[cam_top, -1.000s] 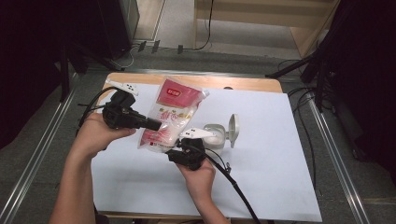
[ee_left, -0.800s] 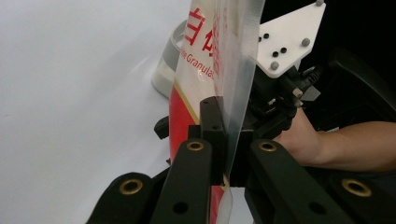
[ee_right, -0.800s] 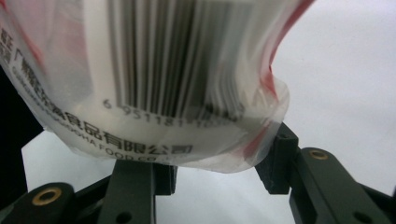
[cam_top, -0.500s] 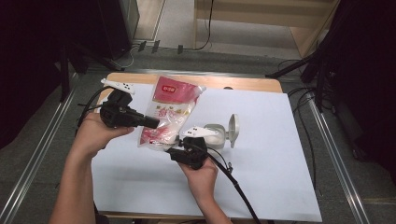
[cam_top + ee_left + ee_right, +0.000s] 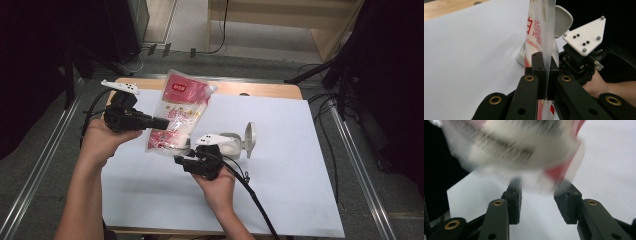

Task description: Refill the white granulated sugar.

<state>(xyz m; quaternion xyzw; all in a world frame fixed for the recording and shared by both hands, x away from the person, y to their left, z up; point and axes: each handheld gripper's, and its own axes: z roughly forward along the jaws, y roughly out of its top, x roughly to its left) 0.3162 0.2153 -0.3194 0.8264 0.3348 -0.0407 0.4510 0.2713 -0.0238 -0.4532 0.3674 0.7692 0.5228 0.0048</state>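
High view: left gripper [image 5: 162,122] holds a red-and-white bag [image 5: 180,112] up off the table [image 5: 300,165], pinching its left edge about halfway down. The bag hangs tilted, top end toward the far edge of the table, bottom corner down near the right gripper [image 5: 181,161]. The right gripper sits just below and in front of the bag's lower end, jaws pointing left. Behind it, a white container [image 5: 227,144] lies on the white sheet with its round lid [image 5: 248,140] flipped open to the right.

Left gripper view: jaws are clamped tight on the thin clear seam of the bag [image 5: 541,37], the film standing straight up between the two pads. The other gripper [image 5: 584,62] with its three-cornered plate shows just behind the bag, the container's lid [image 5: 562,20] above it.

Right gripper view: jaws stand apart, nothing between the pads [image 5: 515,202]. The bag [image 5: 521,147] is blurred, hanging just above the jaw tips, red corner over the right-hand pad; cannot tell if it touches.
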